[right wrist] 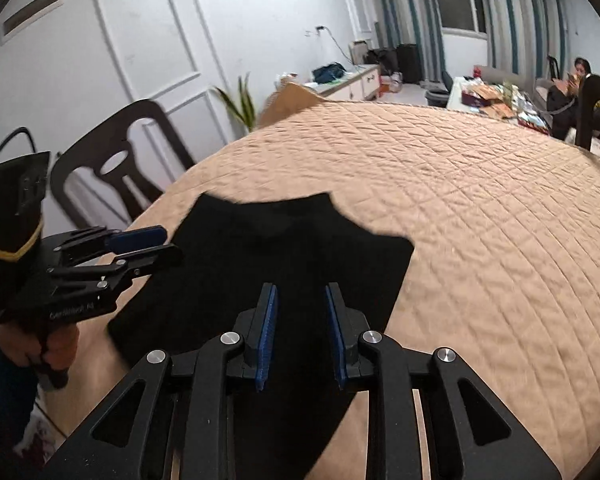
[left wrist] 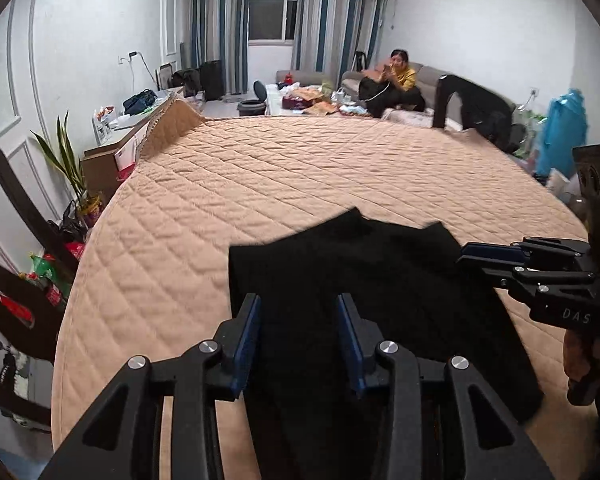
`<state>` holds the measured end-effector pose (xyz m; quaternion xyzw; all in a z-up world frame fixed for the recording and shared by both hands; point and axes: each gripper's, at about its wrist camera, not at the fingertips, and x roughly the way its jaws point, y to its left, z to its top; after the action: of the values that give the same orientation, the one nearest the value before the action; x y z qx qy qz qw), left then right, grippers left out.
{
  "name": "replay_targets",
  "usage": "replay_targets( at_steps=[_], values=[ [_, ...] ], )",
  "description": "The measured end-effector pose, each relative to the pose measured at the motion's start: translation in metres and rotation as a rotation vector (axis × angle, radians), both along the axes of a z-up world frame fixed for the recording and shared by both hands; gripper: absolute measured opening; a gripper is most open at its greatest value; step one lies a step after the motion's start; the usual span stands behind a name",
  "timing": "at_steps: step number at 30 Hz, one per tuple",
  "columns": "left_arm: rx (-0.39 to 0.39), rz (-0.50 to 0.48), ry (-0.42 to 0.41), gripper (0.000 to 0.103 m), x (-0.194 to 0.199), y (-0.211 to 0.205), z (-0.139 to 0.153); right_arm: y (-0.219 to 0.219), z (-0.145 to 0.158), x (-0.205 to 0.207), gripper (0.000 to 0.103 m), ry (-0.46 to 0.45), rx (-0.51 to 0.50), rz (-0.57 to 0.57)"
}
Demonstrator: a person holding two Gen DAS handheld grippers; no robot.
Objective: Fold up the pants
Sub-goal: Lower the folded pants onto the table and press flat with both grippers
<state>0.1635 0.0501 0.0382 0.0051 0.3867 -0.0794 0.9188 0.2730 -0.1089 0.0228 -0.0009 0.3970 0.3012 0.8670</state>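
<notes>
Black pants (left wrist: 364, 280) lie flat on the tan quilted table cover (left wrist: 300, 168), near the front edge; they also show in the right wrist view (right wrist: 284, 256). My left gripper (left wrist: 299, 312) is open and empty, its blue pads apart just above the pants' near left part. It also shows at the left of the right wrist view (right wrist: 160, 244). My right gripper (right wrist: 301, 304) is open and empty above the pants' near right part. It shows at the right of the left wrist view (left wrist: 466, 254).
Dark wooden chairs stand at the table's left (right wrist: 120, 160) and far right (left wrist: 472, 104). A potted plant (left wrist: 68, 164) and a cabinet are at the left. A person (left wrist: 400, 76) sits on a sofa behind a cluttered low table.
</notes>
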Motion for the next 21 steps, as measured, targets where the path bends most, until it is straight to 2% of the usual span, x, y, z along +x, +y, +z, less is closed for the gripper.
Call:
replay_targets(
  at_steps=[4, 6, 9, 15, 21],
  values=[
    [0.017, 0.025, 0.026, 0.042, 0.024, 0.007, -0.014, -0.004, -0.019, 0.031, 0.025, 0.037, -0.030, -0.051],
    [0.007, 0.030, 0.019, 0.043, 0.023, 0.008, -0.018, -0.012, -0.020, 0.034, 0.025, 0.032, 0.011, -0.059],
    [0.031, 0.031, -0.001, 0.043, 0.019, 0.006, -0.020, -0.012, -0.019, 0.034, 0.025, 0.026, 0.014, -0.058],
    [0.044, 0.071, 0.000, 0.043, 0.012, 0.005, -0.009, -0.008, -0.012, 0.027, 0.025, 0.021, -0.006, -0.065],
    [0.065, 0.102, -0.043, 0.043, -0.021, 0.001, 0.007, -0.009, 0.001, -0.010, 0.025, -0.008, 0.000, -0.014]
  ],
)
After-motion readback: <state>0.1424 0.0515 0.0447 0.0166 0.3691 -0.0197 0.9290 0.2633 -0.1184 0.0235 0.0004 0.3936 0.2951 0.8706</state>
